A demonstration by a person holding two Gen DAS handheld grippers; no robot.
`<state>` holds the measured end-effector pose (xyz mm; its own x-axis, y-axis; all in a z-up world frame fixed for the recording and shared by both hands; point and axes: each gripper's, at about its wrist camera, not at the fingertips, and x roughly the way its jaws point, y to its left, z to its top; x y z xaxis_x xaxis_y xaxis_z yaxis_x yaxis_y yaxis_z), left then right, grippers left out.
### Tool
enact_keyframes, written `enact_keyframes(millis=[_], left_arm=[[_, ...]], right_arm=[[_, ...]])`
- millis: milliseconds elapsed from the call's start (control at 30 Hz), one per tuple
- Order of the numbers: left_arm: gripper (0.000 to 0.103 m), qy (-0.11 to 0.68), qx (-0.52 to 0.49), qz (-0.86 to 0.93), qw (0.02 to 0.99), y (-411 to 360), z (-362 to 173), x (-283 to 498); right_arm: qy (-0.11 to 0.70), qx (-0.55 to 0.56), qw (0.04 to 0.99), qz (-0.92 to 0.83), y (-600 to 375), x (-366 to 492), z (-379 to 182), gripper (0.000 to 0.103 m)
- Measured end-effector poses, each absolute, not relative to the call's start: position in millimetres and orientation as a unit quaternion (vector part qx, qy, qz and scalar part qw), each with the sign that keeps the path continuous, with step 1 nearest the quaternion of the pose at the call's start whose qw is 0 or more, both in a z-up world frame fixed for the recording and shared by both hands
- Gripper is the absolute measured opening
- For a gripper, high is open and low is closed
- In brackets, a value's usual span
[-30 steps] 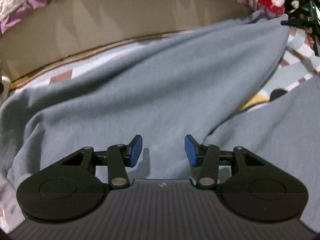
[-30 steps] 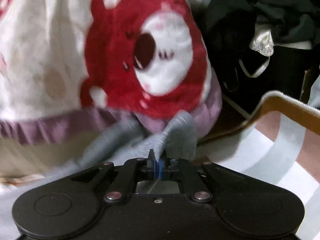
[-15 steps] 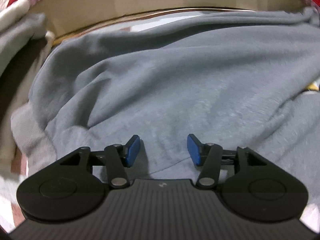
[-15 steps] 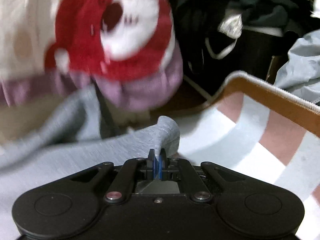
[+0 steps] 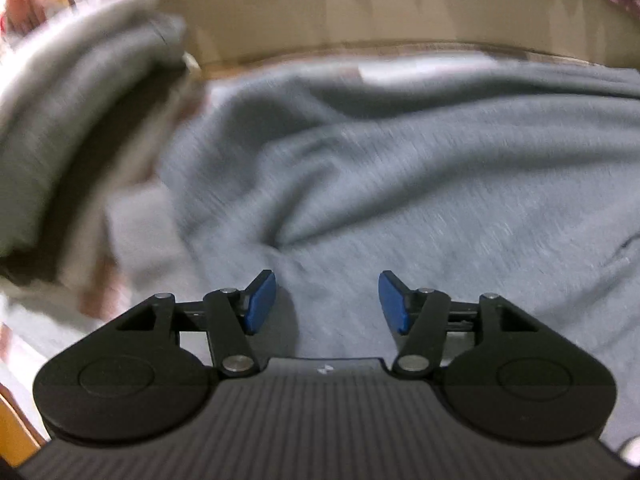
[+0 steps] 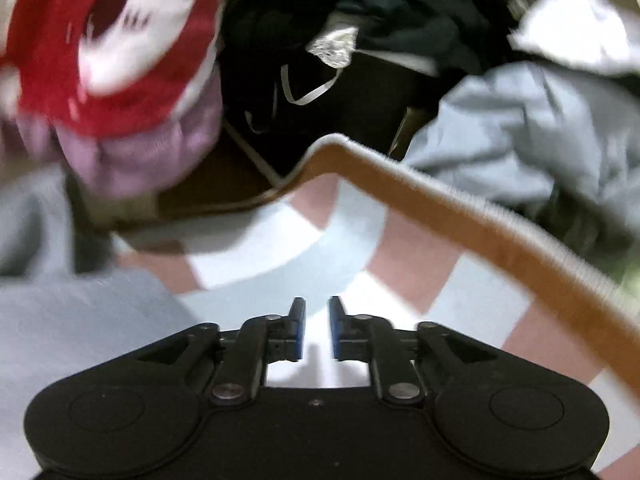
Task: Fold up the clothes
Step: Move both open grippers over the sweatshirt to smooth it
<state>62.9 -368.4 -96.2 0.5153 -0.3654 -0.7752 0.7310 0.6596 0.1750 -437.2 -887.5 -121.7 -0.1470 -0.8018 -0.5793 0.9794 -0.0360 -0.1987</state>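
Observation:
A grey-blue sweatshirt (image 5: 420,184) lies spread and wrinkled on the mat, filling most of the left wrist view. My left gripper (image 5: 327,304) is open and empty just above it, blue pads wide apart. In the right wrist view an edge of the same sweatshirt (image 6: 80,320) lies at the lower left. My right gripper (image 6: 317,330) is open by a narrow gap and empty, over the pink and white checked mat (image 6: 412,264), to the right of the sweatshirt.
A grey folded garment (image 5: 72,120) lies at the left. A red and white plush blanket with a purple frill (image 6: 112,60) hangs at the back. Dark clothes (image 6: 360,20) and a pale blue garment (image 6: 520,128) are piled beyond the mat's brown edge (image 6: 460,208).
My right gripper has opened and let go of the sweatshirt corner, which has dropped to the left. My left gripper has swung left over the sweatshirt, still open.

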Motion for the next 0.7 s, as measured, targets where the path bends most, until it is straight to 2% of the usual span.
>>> enact_keyframes(millis=[33, 67, 233, 367, 433, 533, 700], left_arm=[[0.057, 0.360, 0.237, -0.326, 0.841, -365, -91, 68], [0.057, 0.353, 0.225, -0.323, 0.848, -362, -85, 74], [0.058, 0.320, 0.222, -0.302, 0.870, -352, -72, 95], [0.060, 0.297, 0.249, -0.285, 0.877, -348, -77, 106], [0.060, 0.304, 0.232, -0.276, 0.882, -339, -80, 110], [0.060, 0.320, 0.192, -0.267, 0.889, -321, -87, 113], [0.060, 0.286, 0.237, -0.267, 0.889, -316, -105, 104]], right_arm=[[0.280, 0.172, 0.654, -0.681, -883, -430, -122, 0.034], [0.278, 0.186, 0.675, -0.657, -879, -421, -123, 0.036], [0.265, 0.250, 0.767, -0.528, -857, -377, -127, 0.035], [0.296, 0.246, 0.828, -0.407, -832, -319, -116, 0.039], [0.296, 0.235, 0.837, -0.395, -819, -306, -106, 0.044], [0.293, 0.218, 0.849, -0.381, -800, -288, -91, 0.044], [0.289, 0.189, 0.868, -0.357, -767, -258, -66, 0.043]])
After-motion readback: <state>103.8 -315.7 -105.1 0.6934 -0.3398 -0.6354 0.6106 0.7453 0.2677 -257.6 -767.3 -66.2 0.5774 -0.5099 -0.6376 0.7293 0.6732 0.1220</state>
